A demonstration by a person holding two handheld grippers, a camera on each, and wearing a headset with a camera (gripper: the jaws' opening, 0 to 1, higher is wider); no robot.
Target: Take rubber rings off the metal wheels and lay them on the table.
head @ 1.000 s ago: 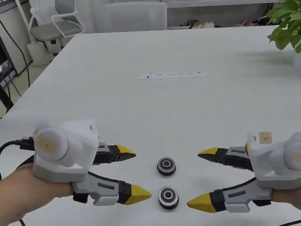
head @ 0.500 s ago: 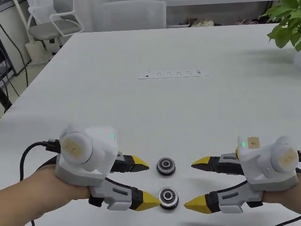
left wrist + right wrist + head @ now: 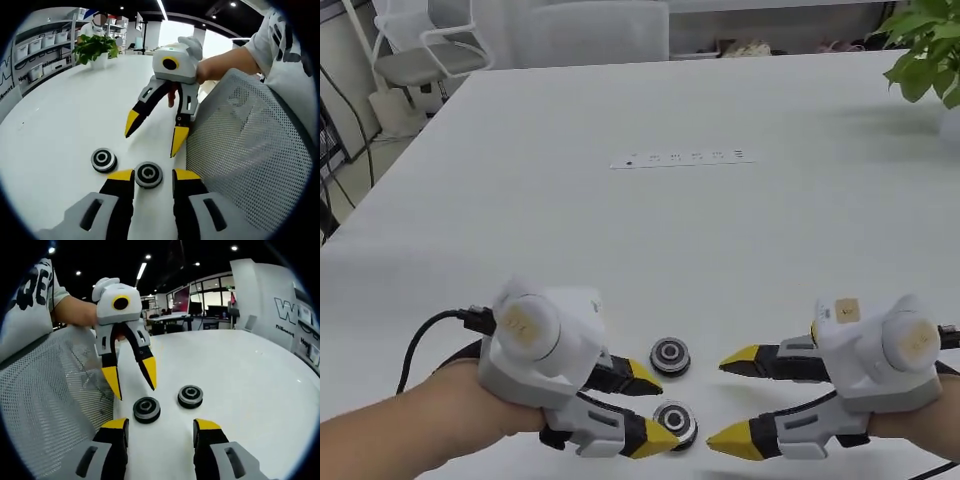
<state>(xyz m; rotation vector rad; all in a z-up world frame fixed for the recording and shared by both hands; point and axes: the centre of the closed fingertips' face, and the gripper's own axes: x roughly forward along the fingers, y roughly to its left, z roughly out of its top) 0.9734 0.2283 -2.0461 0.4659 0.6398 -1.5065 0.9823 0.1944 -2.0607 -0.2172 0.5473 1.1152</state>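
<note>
Both moved in: left hand-held gripper (image 3: 658,408) open, jaws flanking near wheel (image 3: 676,424); right hand-held gripper (image 3: 723,398) open, just beside. Ring grab likely next.

The left gripper (image 3: 663,408) and the right gripper (image 3: 718,400) both have white and pale grey bodies, black jaws and bright yellow tips, and a black cable (image 3: 432,322) runs from the left one. The near wheel (image 3: 675,424) and the far wheel (image 3: 669,353) are silver at the hub with black rubber rings (image 3: 136,411) round them, on a plain white table (image 3: 620,230). The plant (image 3: 925,55) is leafy green, and in the left gripper view a chair back (image 3: 240,150) shows fine grey-white mesh beside a white sleeve (image 3: 277,40) with black lettering.
</note>
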